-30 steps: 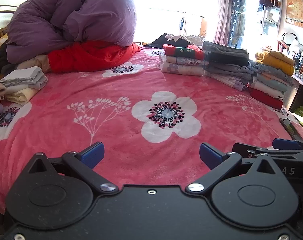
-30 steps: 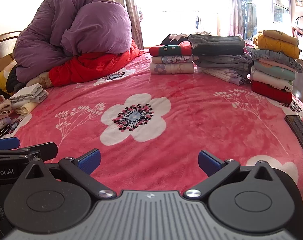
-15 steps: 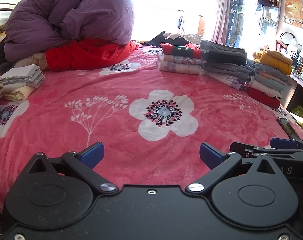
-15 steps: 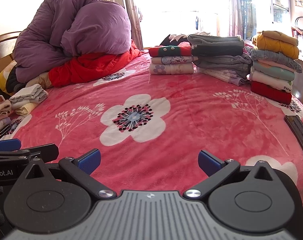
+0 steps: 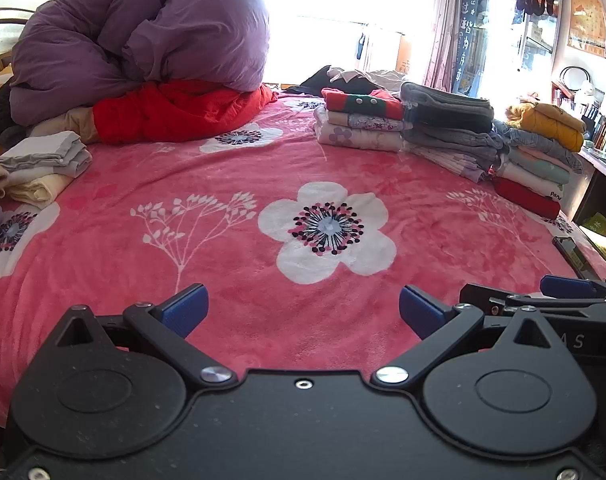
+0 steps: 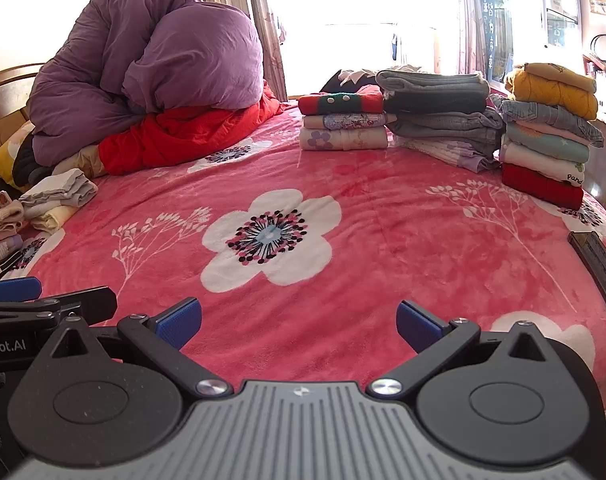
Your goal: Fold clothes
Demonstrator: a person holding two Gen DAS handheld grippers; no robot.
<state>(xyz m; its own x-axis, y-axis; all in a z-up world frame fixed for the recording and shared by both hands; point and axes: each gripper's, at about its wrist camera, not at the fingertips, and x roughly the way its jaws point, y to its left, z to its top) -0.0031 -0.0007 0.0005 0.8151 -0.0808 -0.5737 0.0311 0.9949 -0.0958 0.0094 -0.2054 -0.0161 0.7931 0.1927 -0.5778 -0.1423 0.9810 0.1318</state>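
- Jaws of the left gripper [image 5: 303,310] stand wide apart with nothing between the blue pads, over the near edge of the bed [image 5: 231,320].
- Jaws of the right gripper [image 6: 299,322] are likewise spread and hold nothing; it sits just beside the left one at the same near edge, each showing in the other's view.
- Pink blanket [image 6: 383,240] with white flowers covers the bed; its middle, around one large flower [image 6: 269,238], carries no garment.
- Folded clothes lie in stacks along the far right side: a short stack [image 6: 343,124] topped by a red-and-green piece, touching a taller grey and denim stack [image 6: 439,116] to its right.
- Nearest the right edge stands a third stack [image 6: 551,136], mustard on top and red at the bottom, close against the grey one.
- At the left edge rests a small pile of folded pale garments [image 5: 43,168], grey over cream, with more small pieces just beside it toward the near corner.
- Purple duvet [image 5: 143,32] is bundled at the far left corner, resting on a red quilt [image 5: 183,110].
- Dark loose clothing [image 5: 343,78] lies behind the short stack at the far edge, under the bright window.
- Dark flat object [image 6: 599,268] lies on the blanket at the right edge, well apart from the stacks; what it is cannot be told.
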